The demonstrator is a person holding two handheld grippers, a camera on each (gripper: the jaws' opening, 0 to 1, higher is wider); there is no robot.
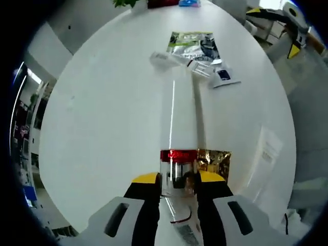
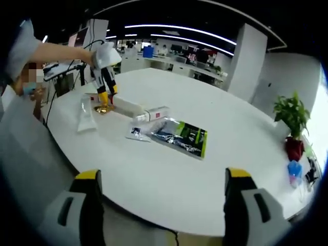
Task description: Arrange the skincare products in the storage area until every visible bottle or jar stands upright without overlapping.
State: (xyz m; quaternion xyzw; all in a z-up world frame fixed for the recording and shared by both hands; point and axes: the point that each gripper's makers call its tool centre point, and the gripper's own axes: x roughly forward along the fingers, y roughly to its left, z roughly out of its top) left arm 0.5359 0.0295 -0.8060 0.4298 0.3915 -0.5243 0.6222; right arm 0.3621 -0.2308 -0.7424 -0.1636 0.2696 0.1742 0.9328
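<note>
In the left gripper view we see the left gripper at the bottom, its yellow-tipped jaws closed on the clear, red-banded end of a long white tube that lies on the white table and points away from us. Just right of the tube's clamped end sits a small gold packet, touching or nearly touching it; we cannot tell which. Farther along the table, beyond the tube's far end, lie a small white box, a green and black pouch and a white sachet with a dark label, the three close together.

In the right gripper view the left gripper appears at upper left, held by a person's arm and tipped down at the table's far-left edge. Beside it lies a clear plastic bag. Toward the middle we find the white box, a small sachet and the green and black pouch, all lying flat. At the right edge stands a potted plant in a red pot. Along the bottom the right gripper hangs above the near table rim with its jaws spread wide, holding nothing.
</note>
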